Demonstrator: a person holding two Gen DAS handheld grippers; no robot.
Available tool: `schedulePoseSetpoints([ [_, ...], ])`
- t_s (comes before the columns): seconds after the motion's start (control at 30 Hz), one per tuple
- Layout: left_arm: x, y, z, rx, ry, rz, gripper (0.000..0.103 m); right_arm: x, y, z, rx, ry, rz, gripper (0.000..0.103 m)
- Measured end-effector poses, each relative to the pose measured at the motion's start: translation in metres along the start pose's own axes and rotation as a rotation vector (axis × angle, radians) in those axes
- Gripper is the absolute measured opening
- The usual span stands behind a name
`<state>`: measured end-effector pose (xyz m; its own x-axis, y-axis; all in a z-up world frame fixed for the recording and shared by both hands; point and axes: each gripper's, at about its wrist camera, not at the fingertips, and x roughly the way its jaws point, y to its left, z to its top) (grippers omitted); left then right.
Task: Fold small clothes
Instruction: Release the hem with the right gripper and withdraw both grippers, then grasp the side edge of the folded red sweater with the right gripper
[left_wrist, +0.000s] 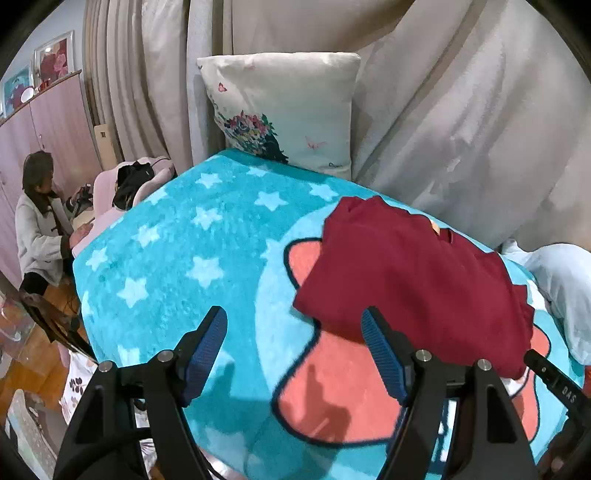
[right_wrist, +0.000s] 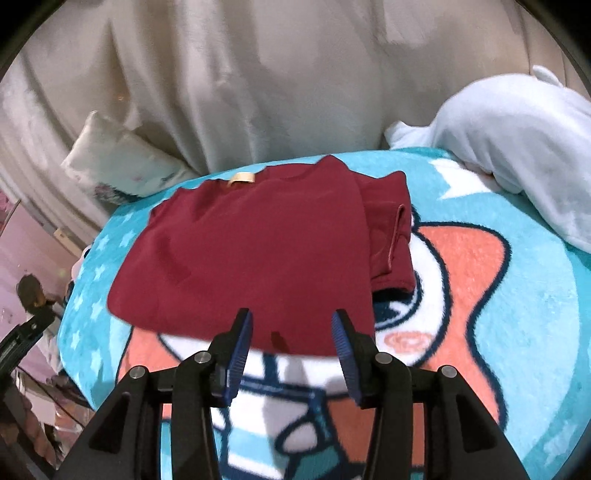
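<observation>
- On my far left a seated person (left_wrist: 38, 225) in a pale coat sits by the bed's left edge (left_wrist: 79, 280), with bare wooden floor (left_wrist: 33, 354) below; that side is crowded and I can't make out what lies on the desk there.
- My left hand-held gripper (left_wrist: 295, 325) hangs above the turquoise star blanket (left_wrist: 177, 236) with its blue pads (left_wrist: 207, 350) spread wide and nothing between them; open blanket stretches ahead of it up to the flowered pillow (left_wrist: 284, 107).
- The dark red shirt (right_wrist: 251, 251) lies folded flat on the blanket, right of the left gripper, its tan neck label (right_wrist: 242, 178) at the far edge near the beige curtain (right_wrist: 258, 74).
- My right hand-held gripper (right_wrist: 293, 328) sits over the shirt's near hem, jaws partly apart, pads (right_wrist: 341, 343) not pressing the cloth; whether a pad brushes the fabric is lost in blur.
- A folded sleeve (right_wrist: 391, 236) pokes out along the shirt's right side.
- Further right a pale blue plush heap (right_wrist: 517, 147) takes the blanket's right corner, cut off by the frame, leaving only a narrow strip of cartoon print between it and the shirt.
</observation>
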<state>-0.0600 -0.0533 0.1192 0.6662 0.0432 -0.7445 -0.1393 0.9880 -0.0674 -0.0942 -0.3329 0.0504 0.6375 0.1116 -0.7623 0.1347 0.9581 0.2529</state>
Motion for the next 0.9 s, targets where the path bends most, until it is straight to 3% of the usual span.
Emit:
schedulePoseSetpoints([
  [0.33,-0.029,-0.031,-0.023,0.076,-0.041,-0.031,0.075,-0.025,0.000,-0.038,-0.064,0.007,-0.018,0.053],
  [0.6,-0.055,-0.039,-0.031,0.107,-0.094,-0.016,0.076,-0.035,0.008,-0.044,-0.094,-0.006,-0.005,0.053],
  [0.9,-0.062,-0.039,-0.037,0.119,-0.091,-0.002,0.078,-0.035,0.025,-0.051,-0.148,-0.005,0.016,0.056],
])
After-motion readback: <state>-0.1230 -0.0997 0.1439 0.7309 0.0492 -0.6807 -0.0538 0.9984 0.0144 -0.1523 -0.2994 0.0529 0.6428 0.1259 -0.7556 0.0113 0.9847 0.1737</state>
